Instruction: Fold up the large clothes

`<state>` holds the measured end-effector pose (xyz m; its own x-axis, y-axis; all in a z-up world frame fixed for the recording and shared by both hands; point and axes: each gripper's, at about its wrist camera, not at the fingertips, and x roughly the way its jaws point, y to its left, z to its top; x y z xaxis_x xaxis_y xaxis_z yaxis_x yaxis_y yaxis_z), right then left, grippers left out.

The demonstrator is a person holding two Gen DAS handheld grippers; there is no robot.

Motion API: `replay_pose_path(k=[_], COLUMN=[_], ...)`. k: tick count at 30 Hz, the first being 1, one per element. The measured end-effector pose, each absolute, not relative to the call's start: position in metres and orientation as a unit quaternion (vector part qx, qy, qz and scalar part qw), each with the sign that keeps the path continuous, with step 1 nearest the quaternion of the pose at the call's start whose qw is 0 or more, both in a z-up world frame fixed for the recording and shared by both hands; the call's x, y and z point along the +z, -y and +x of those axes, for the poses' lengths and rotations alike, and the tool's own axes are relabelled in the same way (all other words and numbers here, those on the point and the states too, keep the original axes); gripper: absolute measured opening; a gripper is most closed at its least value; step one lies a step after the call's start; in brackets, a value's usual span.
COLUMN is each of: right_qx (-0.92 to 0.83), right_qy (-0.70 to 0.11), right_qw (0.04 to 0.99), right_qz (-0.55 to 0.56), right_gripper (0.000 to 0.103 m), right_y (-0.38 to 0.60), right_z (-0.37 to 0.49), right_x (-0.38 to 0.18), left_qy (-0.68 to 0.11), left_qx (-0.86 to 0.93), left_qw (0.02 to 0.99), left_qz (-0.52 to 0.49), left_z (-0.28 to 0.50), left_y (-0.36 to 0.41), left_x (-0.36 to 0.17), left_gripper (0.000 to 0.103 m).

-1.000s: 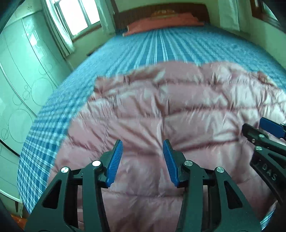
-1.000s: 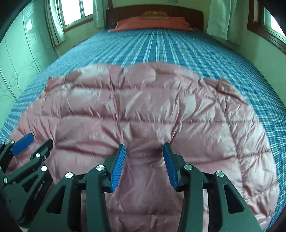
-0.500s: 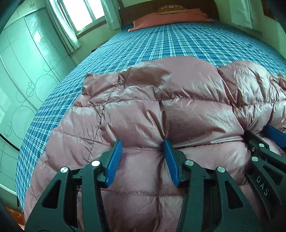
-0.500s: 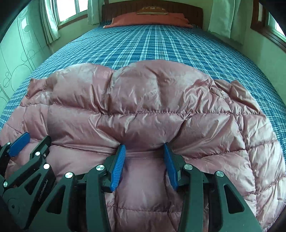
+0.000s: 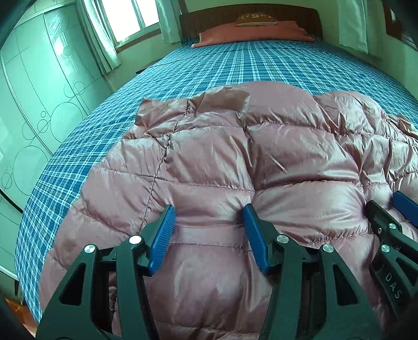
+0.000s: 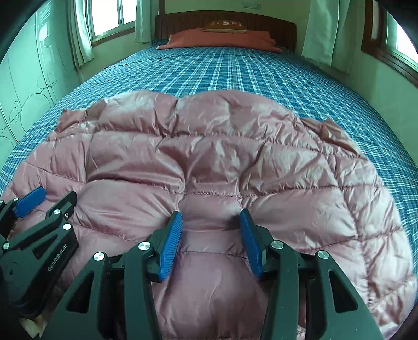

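Downward, both grippers are angled over the pink quilted jacket (image 5: 235, 162) spread across the bed (image 5: 248, 65) near its foot edge. The left gripper (image 5: 207, 222) is opening, padding bulging between its jaws; beside it, the right gripper (image 6: 210, 225) is opening likewise. The jacket's near edge is hidden below both.

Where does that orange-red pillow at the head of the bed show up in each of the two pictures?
Left wrist view: the pillow lies at the top, a little right of centre, against the dark headboard.
Right wrist view: the pillow lies at the top centre, again below the headboard.
Shared landmark: the pink puffy jacket spread on the blue checked bedsheet, filling the lower part of both pictures.
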<state>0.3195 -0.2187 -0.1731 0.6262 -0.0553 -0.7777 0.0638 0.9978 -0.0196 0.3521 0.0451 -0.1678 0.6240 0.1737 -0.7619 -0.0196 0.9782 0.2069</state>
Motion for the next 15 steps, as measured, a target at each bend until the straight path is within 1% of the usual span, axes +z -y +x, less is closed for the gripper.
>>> replay_pose_path(k=[4, 7, 11, 15], right_qx=[-0.034, -0.039, -0.039, -0.032], right_qy=[-0.431, -0.421, -0.409, -0.412], right_qw=[0.902, 0.906, 0.912, 0.910], right_qz=[0.007, 0.012, 0.007, -0.010], right_gripper=[0.047, 0.047, 0.047, 0.047], right_y=[0.220, 0.223, 0.216, 0.203], right_z=[0.323, 0.317, 0.301, 0.295], right_x=[-0.175, -0.164, -0.145, -0.145], left_qy=[-0.436, -0.437, -0.430, -0.428], left_qx=[0.051, 0.048, 0.053, 0.074], left_qw=[0.895, 0.896, 0.901, 0.901], left_qz=[0.081, 0.064, 0.033, 0.009], left_z=[0.355, 0.348, 0.330, 0.317], left_y=[-0.045, -0.052, -0.074, -0.108], left_x=[-0.172, -0.163, -0.147, -0.137], left_gripper=[0.055, 0.055, 0.055, 0.055])
